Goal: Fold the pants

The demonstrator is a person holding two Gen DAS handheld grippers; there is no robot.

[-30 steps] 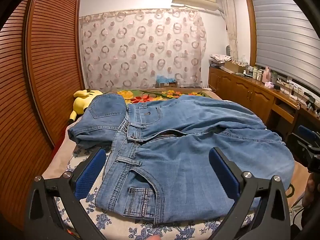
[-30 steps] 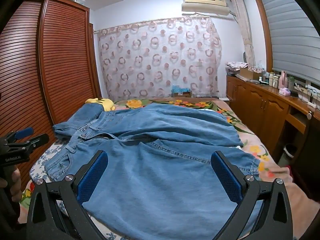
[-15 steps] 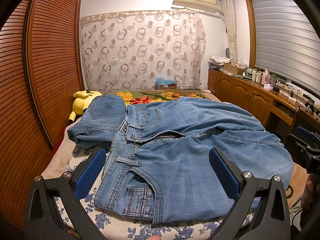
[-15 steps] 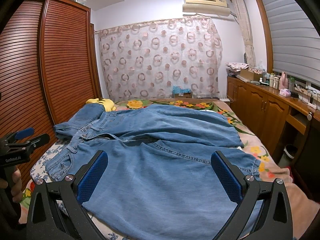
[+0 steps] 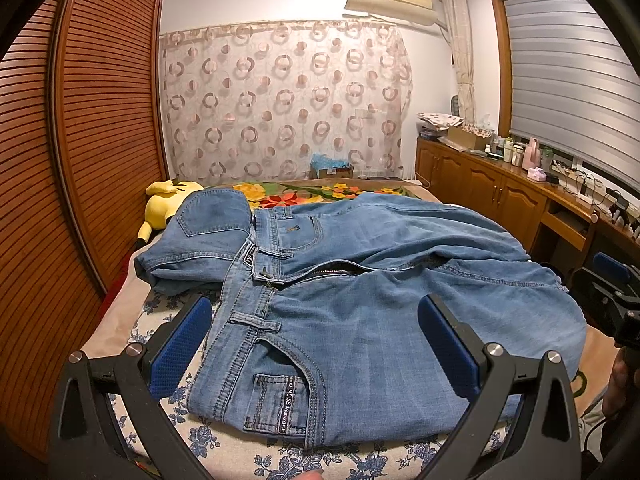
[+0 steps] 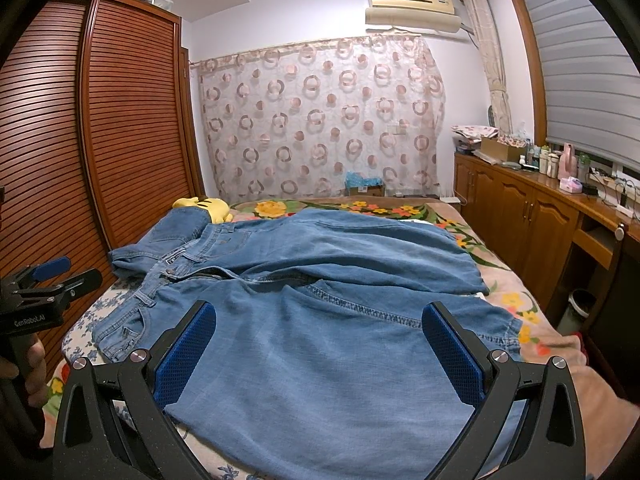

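Left wrist view: bed [image 5: 120, 320] with floral sheet, louvred wooden wardrobe [image 5: 80, 160] alongside at left. Blue jeans [image 5: 360, 320] spread flat across bed, waistband toward wardrobe side, fly unzipped, legs running right. Yellow plush toy [image 5: 164, 208] just beyond jeans, near wardrobe. Left gripper [image 5: 316, 344] poised above waistband and front pocket, blue pads wide apart, nothing held. Right wrist view: right gripper [image 6: 320, 352] over leg fabric, jaws spread, empty, not touching denim.
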